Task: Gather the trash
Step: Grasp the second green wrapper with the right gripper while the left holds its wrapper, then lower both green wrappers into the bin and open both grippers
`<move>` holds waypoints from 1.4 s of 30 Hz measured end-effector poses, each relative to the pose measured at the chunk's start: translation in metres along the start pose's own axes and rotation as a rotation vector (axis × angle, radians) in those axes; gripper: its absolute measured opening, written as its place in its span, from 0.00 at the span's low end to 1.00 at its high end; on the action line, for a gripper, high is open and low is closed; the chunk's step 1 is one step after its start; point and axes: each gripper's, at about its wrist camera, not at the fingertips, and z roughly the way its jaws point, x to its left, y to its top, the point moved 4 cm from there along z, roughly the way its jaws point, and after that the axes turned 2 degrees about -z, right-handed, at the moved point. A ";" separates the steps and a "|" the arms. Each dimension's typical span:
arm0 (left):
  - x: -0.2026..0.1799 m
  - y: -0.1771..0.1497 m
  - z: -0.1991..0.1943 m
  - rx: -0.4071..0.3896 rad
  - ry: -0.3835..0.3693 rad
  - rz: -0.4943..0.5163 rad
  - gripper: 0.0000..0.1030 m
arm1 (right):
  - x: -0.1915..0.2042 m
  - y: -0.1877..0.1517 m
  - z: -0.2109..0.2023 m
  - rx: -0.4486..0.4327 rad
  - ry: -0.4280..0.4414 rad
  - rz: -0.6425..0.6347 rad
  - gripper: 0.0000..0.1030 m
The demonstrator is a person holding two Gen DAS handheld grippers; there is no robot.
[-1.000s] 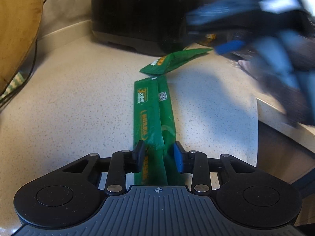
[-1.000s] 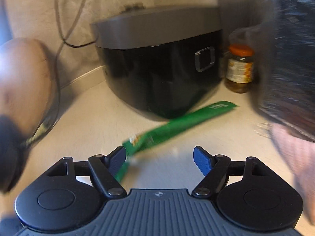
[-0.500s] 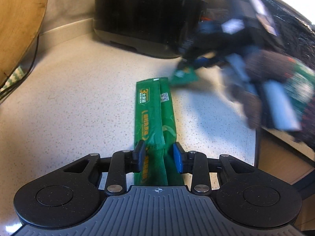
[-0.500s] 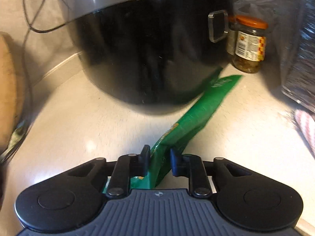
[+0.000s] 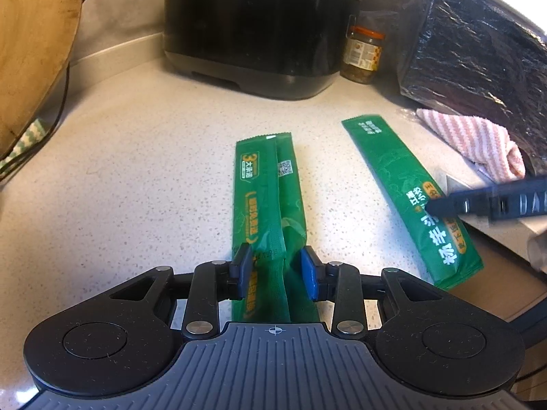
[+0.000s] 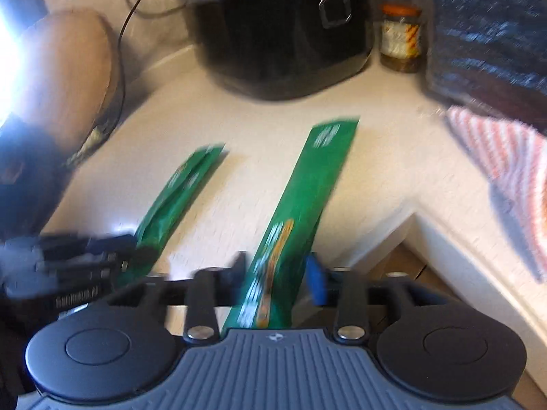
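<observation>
Two long green snack wrappers lie on the speckled counter. My left gripper (image 5: 277, 268) is shut on the near end of the first wrapper (image 5: 263, 198), which bunches up between the blue pads. The second wrapper (image 5: 403, 184) lies to its right, its near end hanging over the counter's edge. In the blurred right wrist view that second wrapper (image 6: 307, 188) runs between my right gripper's (image 6: 277, 278) fingers. These jaws are opening and the pads stand off it. A right gripper finger (image 5: 478, 203) reaches across it from the right. The first wrapper (image 6: 177, 188) appears at left.
A black rice cooker (image 5: 259, 27) stands at the back with a jar (image 5: 362, 54) beside it. A dark foil bag (image 5: 478, 54) and a pink striped cloth (image 5: 471, 140) sit at the right. A wooden board (image 5: 30, 51) leans at left. The counter edge (image 5: 495, 235) drops off at right.
My right gripper shut on the second wrapper by the cooker, dragged it back to the counter's front edge and has spread its jaws again. The left gripper and its wrapper stayed put.
</observation>
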 end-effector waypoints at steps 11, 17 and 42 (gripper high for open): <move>-0.001 0.001 -0.001 0.006 0.001 0.000 0.35 | -0.008 0.043 0.069 0.016 -0.161 0.070 0.63; -0.002 0.000 -0.001 0.001 0.003 0.006 0.35 | 0.023 0.023 0.053 0.068 -0.023 -0.017 0.17; -0.121 -0.028 -0.055 -0.095 -0.299 0.068 0.18 | -0.098 -0.111 -0.132 -0.059 0.048 0.276 0.13</move>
